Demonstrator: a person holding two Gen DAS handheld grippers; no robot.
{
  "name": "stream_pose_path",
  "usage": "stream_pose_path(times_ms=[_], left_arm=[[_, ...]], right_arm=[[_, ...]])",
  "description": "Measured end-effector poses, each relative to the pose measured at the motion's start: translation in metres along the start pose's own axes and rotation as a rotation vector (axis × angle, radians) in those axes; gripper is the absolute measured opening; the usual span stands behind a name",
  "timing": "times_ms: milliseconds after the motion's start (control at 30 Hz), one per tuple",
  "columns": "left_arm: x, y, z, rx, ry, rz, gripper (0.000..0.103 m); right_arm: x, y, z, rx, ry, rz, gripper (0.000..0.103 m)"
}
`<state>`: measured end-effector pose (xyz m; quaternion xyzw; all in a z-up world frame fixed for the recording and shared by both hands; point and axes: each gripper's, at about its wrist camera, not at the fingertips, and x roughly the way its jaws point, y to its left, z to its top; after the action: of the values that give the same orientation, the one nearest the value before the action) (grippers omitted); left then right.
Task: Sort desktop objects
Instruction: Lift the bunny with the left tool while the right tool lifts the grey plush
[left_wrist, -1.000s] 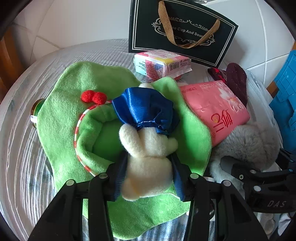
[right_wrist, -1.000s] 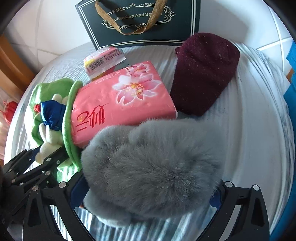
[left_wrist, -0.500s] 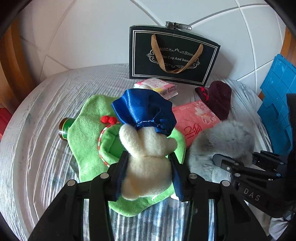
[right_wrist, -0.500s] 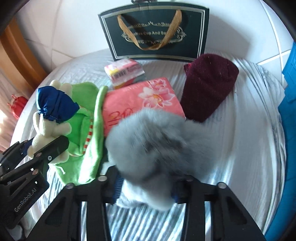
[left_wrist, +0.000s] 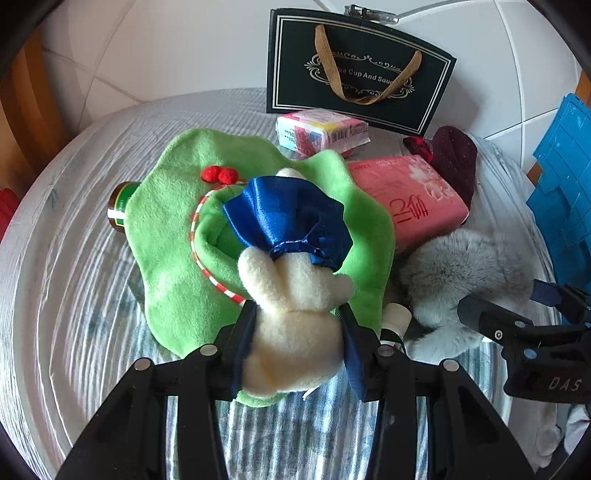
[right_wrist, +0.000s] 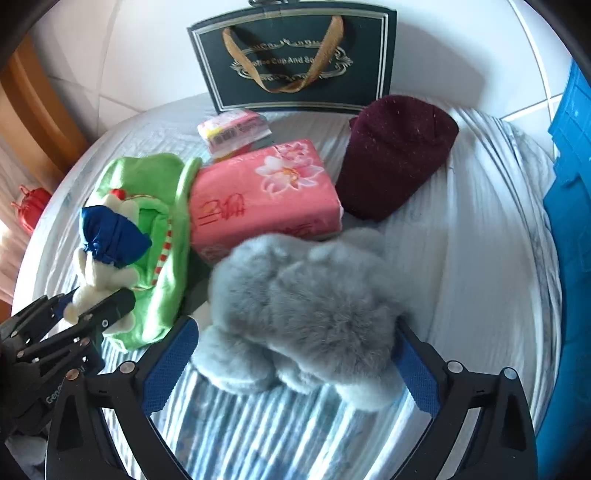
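Note:
My left gripper (left_wrist: 295, 314) is shut on a cream plush toy (left_wrist: 295, 295) with a blue satin wrap, held just above a green felt cloth (left_wrist: 177, 229). In the right wrist view the same toy (right_wrist: 99, 269) shows at the left in that gripper (right_wrist: 92, 314). My right gripper (right_wrist: 295, 328) is opening, its jaws wide. A grey furry item (right_wrist: 306, 295) lies on the striped sheet between its blue pads (right_wrist: 170, 365), which do not squeeze it. In the left wrist view the grey item (left_wrist: 465, 266) sits at the right beside the right gripper (left_wrist: 502, 295).
A pink tissue pack (right_wrist: 258, 195), a maroon knit hat (right_wrist: 395, 155) and a small wrapped pack (right_wrist: 232, 129) lie behind. A black gift bag (right_wrist: 295, 59) stands at the wall. A blue crate (right_wrist: 569, 184) borders the right. A jar (left_wrist: 118, 210) pokes from under the cloth.
Both grippers have pulled up and back. The right jaws pinched the grey fur half a second ago and now stand wide around it. The left still grips the plush toy.

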<state>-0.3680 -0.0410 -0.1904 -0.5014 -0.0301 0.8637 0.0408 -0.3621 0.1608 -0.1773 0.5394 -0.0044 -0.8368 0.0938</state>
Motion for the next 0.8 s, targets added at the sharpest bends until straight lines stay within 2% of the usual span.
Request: stream_pose_path(times_ms=[133,267,367,400,433,467,533,800], left_arm=[[0.022,-0.005,0.005,0.008,0.032,0.002,0.042],[0.029,-0.008,0.01,0.028,0.021,0.021,0.042],[0.03,-0.003,0.013,0.01,0.022,0.005,0.042],[0.029,-0.003,0.014,0.013,0.021,0.003,0.042],[0.027,-0.003,0.013,0.021,0.016,0.004,0.042],[0.024,-0.004,0.013,0.025,0.011,0.006,0.042],[0.016,-0.005,0.014,0.024,-0.003,-0.003,0.042],[-0.053,-0.012,0.017,0.037,-0.122,-0.025,0.042]], right_arm=[[0.029,-0.009,0.006,0.024,0.041,0.004,0.103],[0.055,-0.004,0.013,0.009,0.069,0.035,0.103],[0.061,0.003,0.021,-0.019,0.036,0.0,0.103],[0.059,0.003,0.024,-0.015,0.023,0.0,0.094],[0.055,0.004,0.025,-0.006,0.011,0.01,0.076],[0.049,0.006,0.027,-0.008,-0.003,0.009,0.072],[0.035,0.011,0.028,-0.024,-0.02,0.025,0.054],[-0.05,0.024,0.021,-0.032,-0.164,0.061,0.051]])
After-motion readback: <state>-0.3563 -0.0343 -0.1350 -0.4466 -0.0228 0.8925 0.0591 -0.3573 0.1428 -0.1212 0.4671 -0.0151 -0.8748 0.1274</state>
